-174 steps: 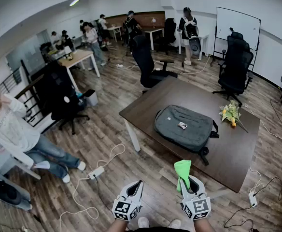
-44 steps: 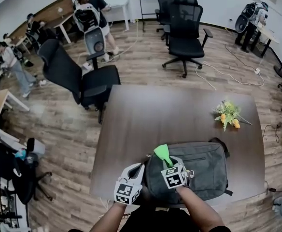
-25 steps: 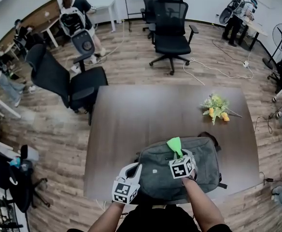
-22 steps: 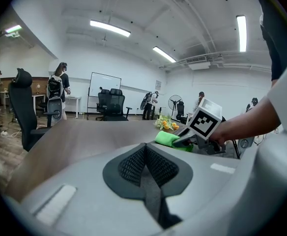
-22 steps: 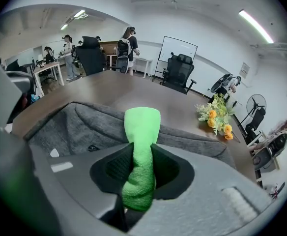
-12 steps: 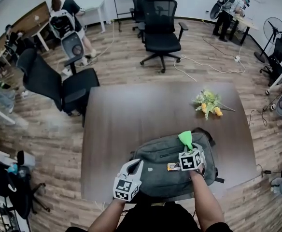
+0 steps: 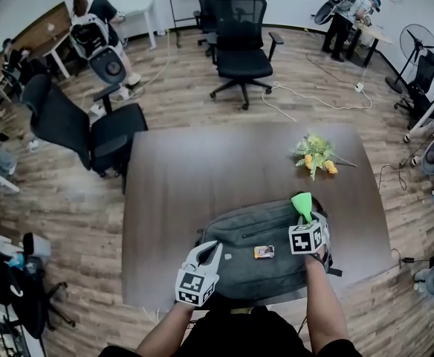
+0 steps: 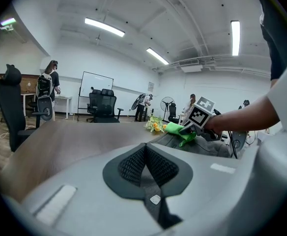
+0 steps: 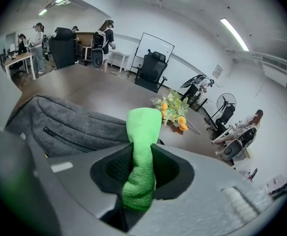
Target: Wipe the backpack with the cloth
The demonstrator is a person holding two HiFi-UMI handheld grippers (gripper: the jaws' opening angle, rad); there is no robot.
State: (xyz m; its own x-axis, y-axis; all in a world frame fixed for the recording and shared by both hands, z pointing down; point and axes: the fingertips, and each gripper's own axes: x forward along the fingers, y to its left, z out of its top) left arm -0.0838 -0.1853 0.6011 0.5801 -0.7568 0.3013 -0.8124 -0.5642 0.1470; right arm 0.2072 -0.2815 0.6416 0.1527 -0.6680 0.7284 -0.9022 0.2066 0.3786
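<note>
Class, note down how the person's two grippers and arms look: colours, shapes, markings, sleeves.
The left gripper and right gripper share one design: pale grey bodies tapering to two jaws lined with black textured pads. Each carries a cube with black-and-white square markers. The forearms are bare below a dark top.

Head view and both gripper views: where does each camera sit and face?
Head view: on the head, steeply down at table, backpack; both forearms, left gripper, right gripper show.
Left gripper view: on that gripper, across the table; own shut jaws, right forearm.
Right gripper view: on that gripper, toward flowers; own jaws holding cloth.
All share backpack, flowers.
</note>
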